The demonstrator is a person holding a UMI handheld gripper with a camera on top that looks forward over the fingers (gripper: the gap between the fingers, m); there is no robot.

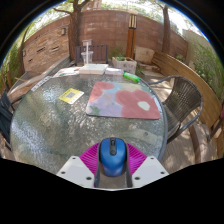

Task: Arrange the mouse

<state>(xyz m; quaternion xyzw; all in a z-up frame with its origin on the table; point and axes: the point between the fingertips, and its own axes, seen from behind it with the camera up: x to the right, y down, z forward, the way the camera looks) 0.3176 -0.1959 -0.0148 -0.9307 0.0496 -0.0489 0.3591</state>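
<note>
Holding the mouse [111,152] in my gripper [111,162], I took stock of the round glass table [45,120] from left to right. At the left a chair [12,105] stood close against the rim, and just inside it a small yellow card [71,96] lay flat on the glass, well apart from anything else and clear of the working area. Toward the middle, beyond my fingers, the patterned mouse pad [124,100] lay flat and square to me with its whole surface bare; I judged it to be the intended seat for the mouse, since nothing else on the table offered a fitting place. Behind it, near the far rim, some flat white items [92,69] and a green object [131,76] were grouped out of the way. At the right another chair [185,100] faced the table. My fingers were pressed in on the mouse from either flank, the magenta pads [93,157] tight against its sides, so the blue body sat centred and level with its nose pointing ahead toward the pad. That side grip appeared chosen to keep the mouse's underside free, so it could be set down flat. The mouse was near the table's near edge, well short of the pad; placement was not yet done.
</note>
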